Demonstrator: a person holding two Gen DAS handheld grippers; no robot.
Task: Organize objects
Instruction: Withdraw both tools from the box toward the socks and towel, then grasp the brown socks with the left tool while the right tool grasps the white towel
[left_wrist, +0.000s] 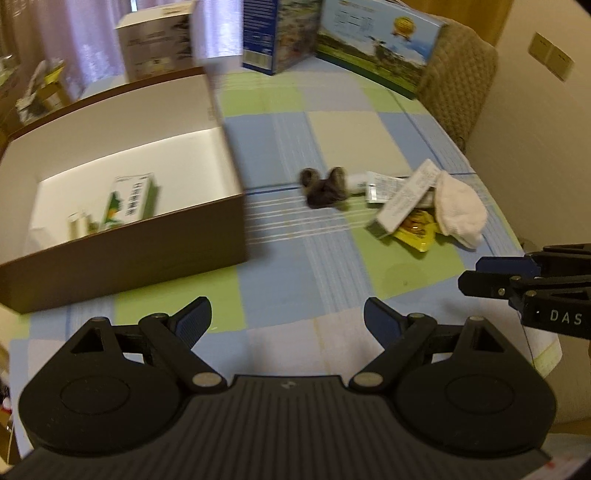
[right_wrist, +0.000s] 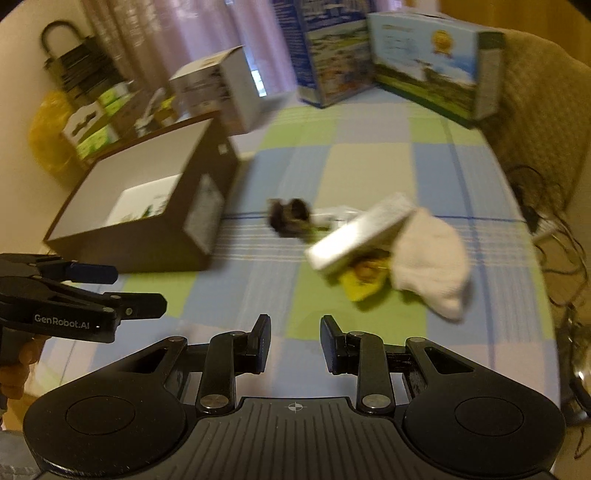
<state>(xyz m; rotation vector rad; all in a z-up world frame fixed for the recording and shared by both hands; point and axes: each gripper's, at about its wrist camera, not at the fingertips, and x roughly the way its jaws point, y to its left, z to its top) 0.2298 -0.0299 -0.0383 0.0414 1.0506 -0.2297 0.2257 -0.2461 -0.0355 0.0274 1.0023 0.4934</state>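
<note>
Your left tool (left_wrist: 287, 320) wide, empty; right tool (right_wrist: 295, 341) narrowly parted, empty. Loose pile ahead of right tool: slim box (right_wrist: 360, 232) tilted atop yellow packet (right_wrist: 364, 282), white sock (right_wrist: 430, 264) touching. Risk: narrow gap shoves box, scatters pile. Brown box (left_wrist: 125, 266) ahead-left of left tool.

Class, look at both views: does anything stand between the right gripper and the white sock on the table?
Nothing visible does. The right gripper is open above bare tablecloth, and the white sock lies ahead to its right, beside a flat white box.
</note>
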